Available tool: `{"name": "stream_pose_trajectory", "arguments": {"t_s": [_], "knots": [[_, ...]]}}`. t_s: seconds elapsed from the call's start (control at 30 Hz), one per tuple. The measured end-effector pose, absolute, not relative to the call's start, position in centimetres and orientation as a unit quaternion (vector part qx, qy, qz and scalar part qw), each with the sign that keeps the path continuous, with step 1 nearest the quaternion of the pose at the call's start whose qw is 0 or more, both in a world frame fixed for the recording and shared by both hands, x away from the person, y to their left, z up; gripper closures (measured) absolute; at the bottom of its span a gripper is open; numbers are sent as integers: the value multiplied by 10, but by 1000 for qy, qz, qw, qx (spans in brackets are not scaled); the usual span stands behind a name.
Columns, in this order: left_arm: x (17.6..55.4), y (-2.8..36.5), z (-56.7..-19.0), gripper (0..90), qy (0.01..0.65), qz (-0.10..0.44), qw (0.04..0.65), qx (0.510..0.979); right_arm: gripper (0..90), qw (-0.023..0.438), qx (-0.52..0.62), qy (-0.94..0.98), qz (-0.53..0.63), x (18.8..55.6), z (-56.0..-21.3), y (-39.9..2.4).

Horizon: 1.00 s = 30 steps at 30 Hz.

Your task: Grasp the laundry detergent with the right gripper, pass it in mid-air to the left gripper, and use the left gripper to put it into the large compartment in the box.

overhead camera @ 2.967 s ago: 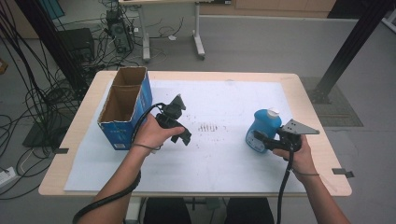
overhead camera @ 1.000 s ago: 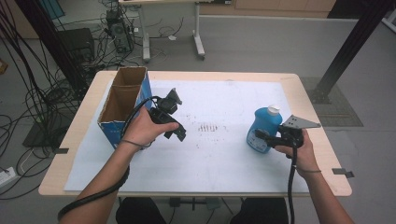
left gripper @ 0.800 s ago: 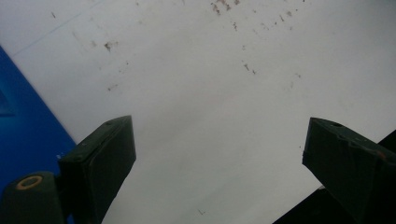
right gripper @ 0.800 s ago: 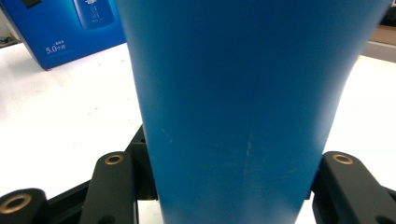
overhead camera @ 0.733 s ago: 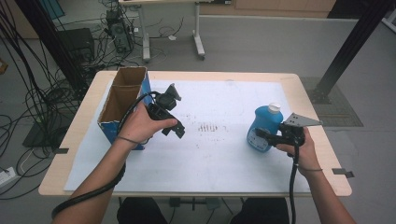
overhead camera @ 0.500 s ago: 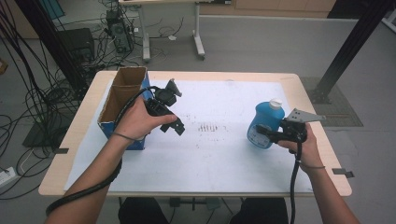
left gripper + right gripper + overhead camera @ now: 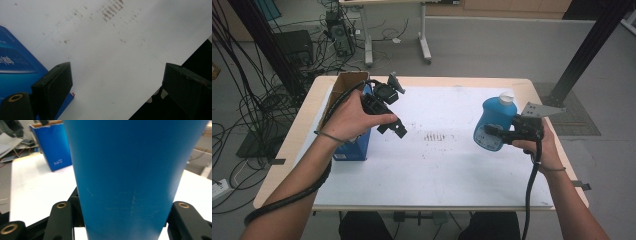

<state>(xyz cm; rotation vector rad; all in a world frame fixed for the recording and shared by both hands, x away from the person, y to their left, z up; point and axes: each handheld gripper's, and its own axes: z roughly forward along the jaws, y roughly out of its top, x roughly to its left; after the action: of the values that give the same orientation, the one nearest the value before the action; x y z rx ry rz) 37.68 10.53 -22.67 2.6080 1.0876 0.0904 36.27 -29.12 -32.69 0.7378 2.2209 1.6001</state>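
Now that both hands have risen, we carry the blue bottle (image 7: 493,122) off the surface's right side in the right gripper's (image 7: 492,131) clenched fingers, left gripper (image 7: 398,129) released near the open box (image 7: 343,95), probably its destination.

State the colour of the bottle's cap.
White, on the blue bottle; its cap shows best in the high view.

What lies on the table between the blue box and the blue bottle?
In the high view, the stretch between the blue box and the blue bottle is bare white sheet, marked by a patch of small dark smudges.
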Motion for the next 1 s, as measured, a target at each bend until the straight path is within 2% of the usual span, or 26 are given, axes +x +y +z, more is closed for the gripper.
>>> {"name": "stream_pose_trajectory", "arguments": {"t_s": [0.33, 0.67, 1.0], "knots": [[373, 102, -208, 101, 336, 26, 155, 929, 454, 121, 213, 791, 560, 363, -303, -280], [368, 90, -190, 101, 280, 24, 158, 947, 455, 78, 165, 803, 567, 362, -292, -266], [359, 78, -176, 101, 212, 18, 164, 963, 455, 58, 126, 816, 561, 360, -284, -252]]}}
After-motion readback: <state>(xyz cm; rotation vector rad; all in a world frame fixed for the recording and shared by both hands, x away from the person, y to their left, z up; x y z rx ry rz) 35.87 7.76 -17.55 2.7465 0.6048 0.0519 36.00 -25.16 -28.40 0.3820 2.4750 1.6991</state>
